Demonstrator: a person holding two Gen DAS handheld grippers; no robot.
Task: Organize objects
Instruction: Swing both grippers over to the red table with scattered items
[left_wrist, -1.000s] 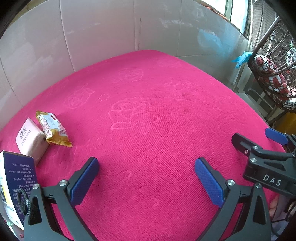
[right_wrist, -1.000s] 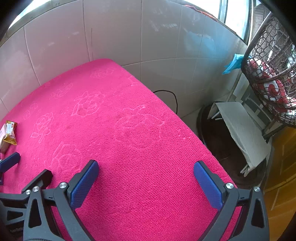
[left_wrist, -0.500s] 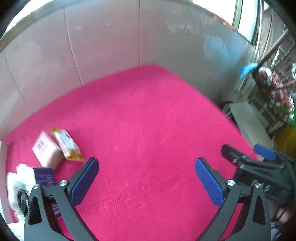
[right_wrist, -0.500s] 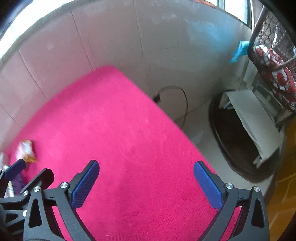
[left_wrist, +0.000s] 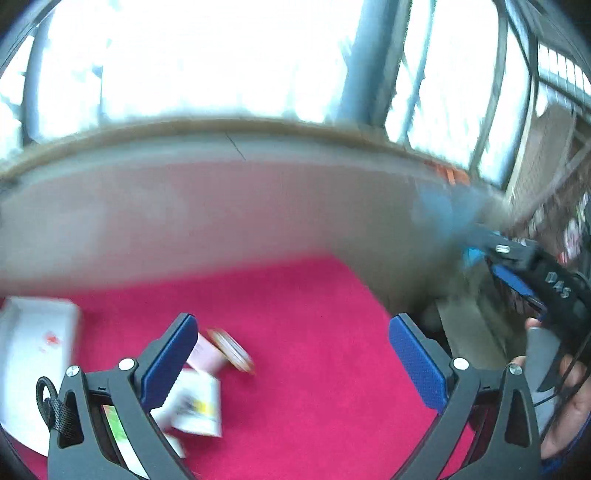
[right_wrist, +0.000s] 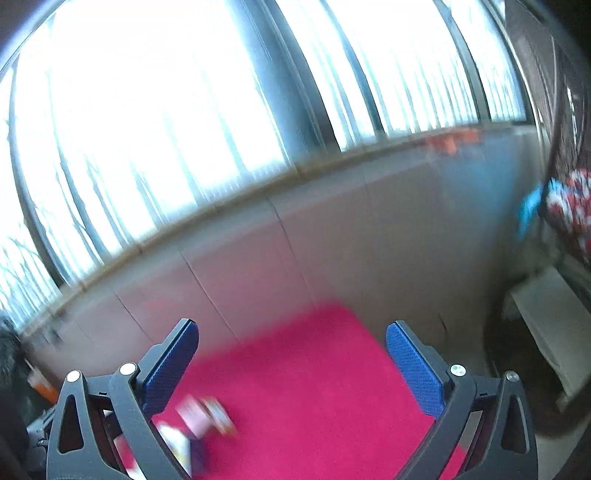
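1. A pink packet (left_wrist: 207, 356), a yellow-edged snack packet (left_wrist: 231, 350) and a white booklet (left_wrist: 197, 408) are seen blurred on the pink-covered worktop (left_wrist: 314, 369), just beside the left gripper's (left_wrist: 291, 365) left finger.
2. A white box (left_wrist: 35, 343) is seen further left.
3. Nothing is held between the left fingers, which are spread wide.
4. The right gripper (right_wrist: 291, 365) is likewise spread and empty; the packets lie low, by its left finger.
5. A tiled wall (right_wrist: 332, 240) and windows are seen beyond.
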